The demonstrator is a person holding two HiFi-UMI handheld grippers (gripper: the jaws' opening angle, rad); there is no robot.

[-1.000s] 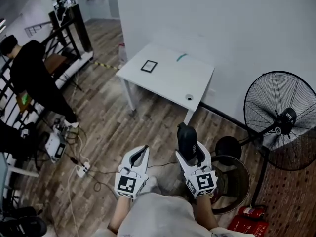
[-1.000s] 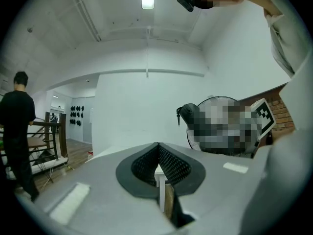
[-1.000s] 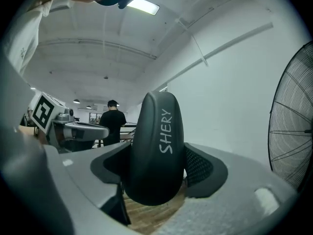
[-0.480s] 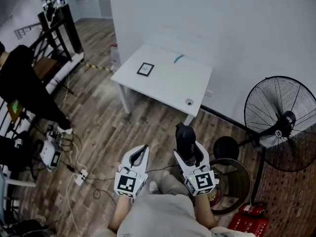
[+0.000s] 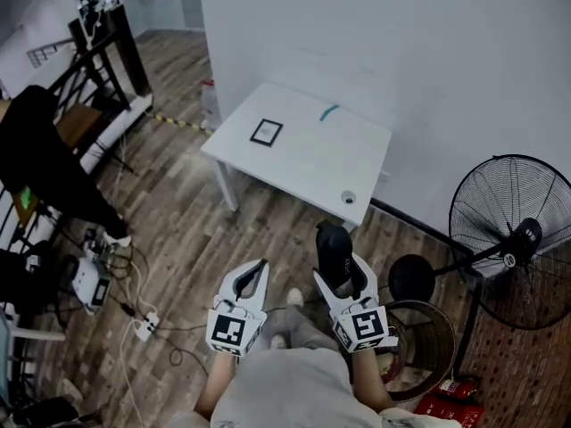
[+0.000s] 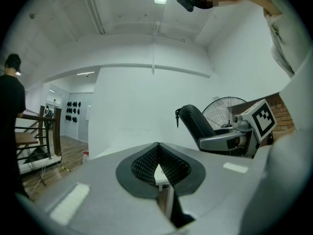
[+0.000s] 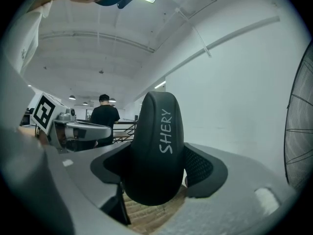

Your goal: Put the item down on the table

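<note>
chg vs prev frames: small white rectangular table [image 5: 312, 163] sits a bit lower and nearer in head view. tall standing fan w/ round wire cage [image 5: 513, 239] has slid twd lower right. person in black clothing [image 5: 40, 163] at left has shifted too. so the viewpoint is advancing on the table; both grippers keep the same pose out front.

meaning for task: judged as carry phase, set-down not begun. item is well short of the table, over the brown wood-plank floor [image 5: 178, 230].

right gripper [image 5: 339, 270]: jaws spread wide but clamped on the black domed hard-shell case [image 5: 332, 243], pads pressed on both flanks. case stands out past the jaw tips.

left gripper [image 5: 257, 273]: jaws closed tip to tip, nothing btwn them.

materials/shapes:
- case: smooth matte shell, oval, rounded nose, white lettering "shery" along it. prob rigid, so shouldn't deform on contact.
- jaw pads: black, fine ribbed mesh, look rubbery.
- table top: flat, matte white, straight legs. carries a black-framed square marker [image 5: 267, 132], a short teal strip [image 5: 329, 112], and a small round object [image 5: 348, 197] nr the front edge (too small to id).
- plenty of bare top mid-table for the drop, imo.
</note>
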